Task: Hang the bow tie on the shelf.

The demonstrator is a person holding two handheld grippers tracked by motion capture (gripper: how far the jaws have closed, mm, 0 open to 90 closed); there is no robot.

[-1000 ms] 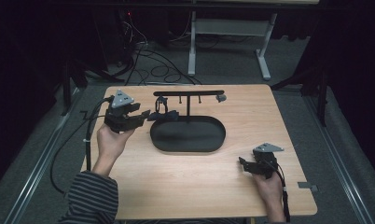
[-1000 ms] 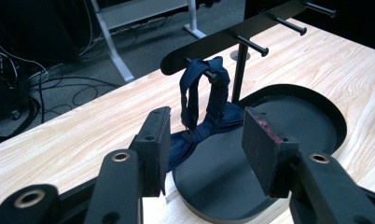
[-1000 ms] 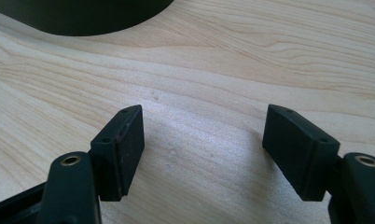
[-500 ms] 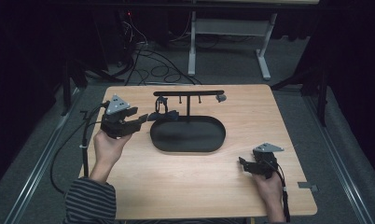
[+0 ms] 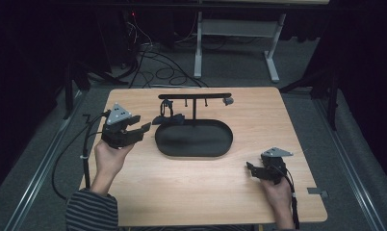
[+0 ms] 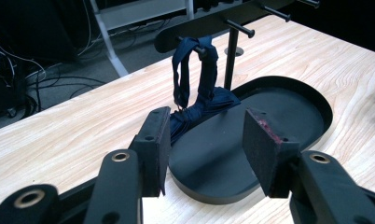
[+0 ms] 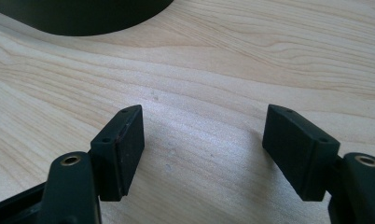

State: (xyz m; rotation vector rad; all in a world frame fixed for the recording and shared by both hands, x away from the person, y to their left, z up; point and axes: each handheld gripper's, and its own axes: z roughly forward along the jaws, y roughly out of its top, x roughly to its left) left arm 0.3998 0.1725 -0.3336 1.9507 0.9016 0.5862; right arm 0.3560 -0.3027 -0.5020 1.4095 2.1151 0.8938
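A wooden bench (image 5: 191,192) stands in a dark room. Near its front edge the right tool (image 5: 251,169) rests wide open and empty; the left tool (image 5: 139,129) is open and empty too. Farther back, a dark blue strap (image 6: 195,88) hangs on a black rack (image 5: 195,96) over the oval tray (image 5: 194,153).

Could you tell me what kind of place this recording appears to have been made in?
Probably a lab or recording studio rather than a home. A bare wooden table stands in a dark room, loose cables trail over the grey floor behind it, and a person holds a cabled left gripper and right gripper.
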